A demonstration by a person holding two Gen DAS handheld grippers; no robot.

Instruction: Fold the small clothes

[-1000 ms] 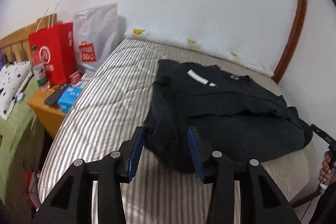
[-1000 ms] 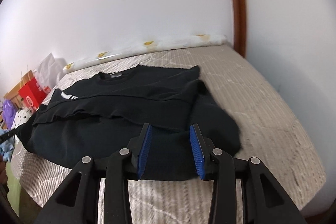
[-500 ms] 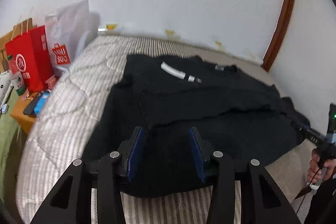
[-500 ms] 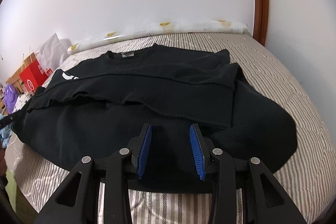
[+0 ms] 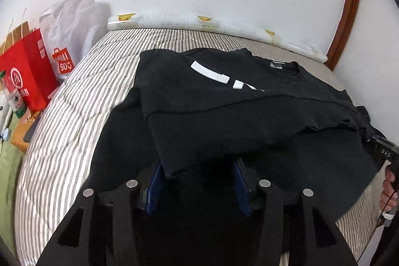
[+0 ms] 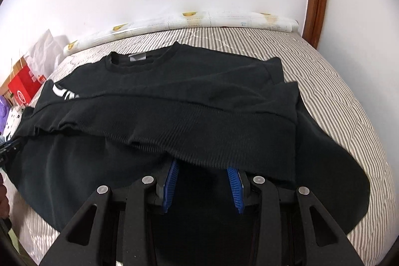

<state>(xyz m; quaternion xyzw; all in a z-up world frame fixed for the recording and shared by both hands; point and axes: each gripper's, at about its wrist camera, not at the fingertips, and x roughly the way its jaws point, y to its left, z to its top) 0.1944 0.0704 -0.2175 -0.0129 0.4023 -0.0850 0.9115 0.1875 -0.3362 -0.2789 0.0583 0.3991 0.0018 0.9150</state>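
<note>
You are mid-fold: the bottom edge of the black sweatshirt (image 6: 199, 96) is being carried up over the body toward the collar. In both wrist views the ribbed hem (image 6: 214, 141) drapes across the gripper tips, so lay it down evenly. Bring both ends forward together, so the hem lands parallel to the collar and neither corner lags.

The left gripper (image 5: 198, 181) has just been opening. The folded corner lies over its tips, and its blue pads (image 5: 154, 187) stand apart from the cloth as far as you can see, so treat that side as let go. On the right gripper (image 6: 203, 187) the pads sit partway apart with the hem hanging over the tips. Whether they pinch a layer underneath cannot be told from here.

The sweatshirt lies spread on the striped bed (image 6: 336, 91), collar toward the wall, a grey label (image 6: 137, 57) inside the neck and white lettering (image 5: 214, 72) on one side. The fabric is thick and soft, and will likely hold a crease loosely.
</note>
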